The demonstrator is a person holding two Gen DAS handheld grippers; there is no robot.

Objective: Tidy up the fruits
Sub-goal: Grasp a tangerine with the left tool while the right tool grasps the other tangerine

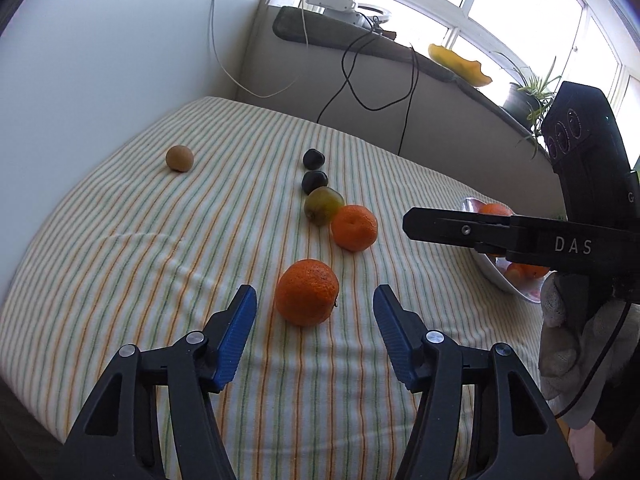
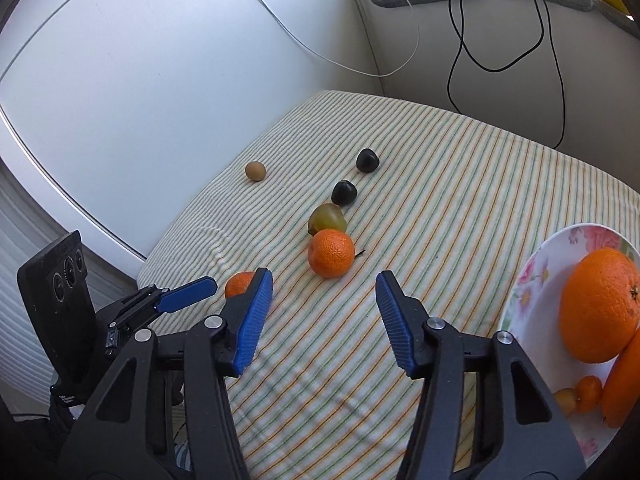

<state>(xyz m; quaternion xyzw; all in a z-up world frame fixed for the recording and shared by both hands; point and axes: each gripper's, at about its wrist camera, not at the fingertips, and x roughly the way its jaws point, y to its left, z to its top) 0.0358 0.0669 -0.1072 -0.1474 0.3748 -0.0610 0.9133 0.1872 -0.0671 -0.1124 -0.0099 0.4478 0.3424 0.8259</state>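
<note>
We hold the left hand-held gripper [image 1: 315, 304] wide, nearest mandarin [image 1: 307, 292] dead ahead between its tips; right hand-held gripper [image 2: 324, 292] wide, farther off.

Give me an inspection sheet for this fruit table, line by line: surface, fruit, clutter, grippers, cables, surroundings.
Surface: striped cloth, lightly wrinkled.
Job's things: near orange between the left gripper's fingers, untouched; far orange against a green fruit; two dark fruits behind; brown fruit apart; plate holding a big orange and smaller pieces.
Clutter: nothing seen on the cloth.
Grippers: left gripper open; right gripper open, empty.
Cables: black cables and a white cable hang down the wall.
Surroundings: window ledge with a white device, yellow dish, plant.
</note>
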